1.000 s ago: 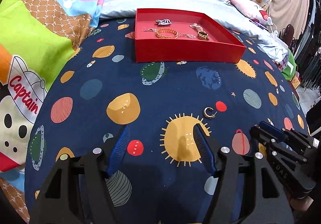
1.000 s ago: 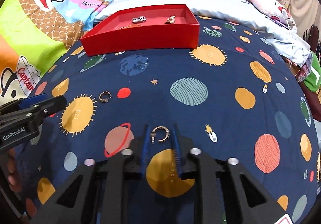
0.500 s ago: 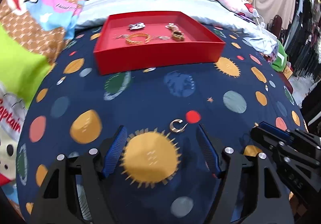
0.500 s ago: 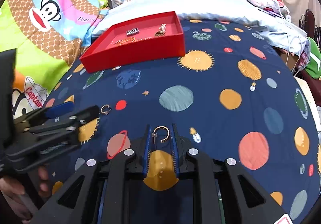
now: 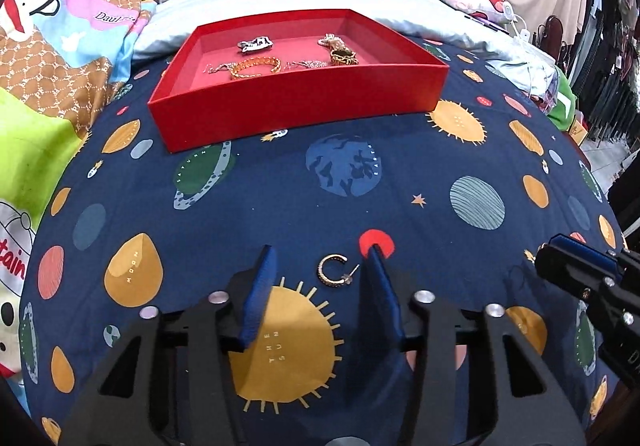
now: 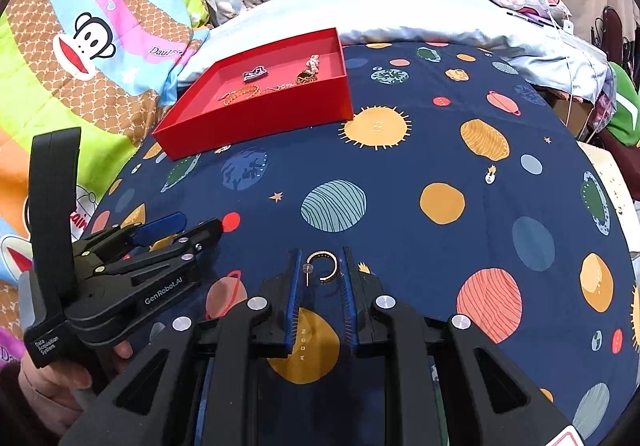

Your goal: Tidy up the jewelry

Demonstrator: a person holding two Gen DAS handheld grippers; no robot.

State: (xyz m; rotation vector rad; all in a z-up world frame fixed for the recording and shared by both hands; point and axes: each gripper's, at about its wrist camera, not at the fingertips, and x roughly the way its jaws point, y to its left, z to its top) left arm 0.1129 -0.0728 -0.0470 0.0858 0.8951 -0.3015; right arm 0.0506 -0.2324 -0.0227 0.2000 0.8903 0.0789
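We are holding both grippers low over the bed, each one straddling an earring. The left gripper point(image 5: 322, 266) has its jaws apart around one gold hoop point(image 5: 334, 275). The right gripper point(image 6: 320, 270) has its jaws narrow around the other hoop point(image 6: 323, 266), perhaps touching it. The red tray point(image 5: 304, 106) is waiting near the bed's far edge.

Left tongs point(image 5: 320, 264) stand parted around a gold hoop earring point(image 5: 333, 270) on the bed, red tray point(image 5: 296, 108) beyond.
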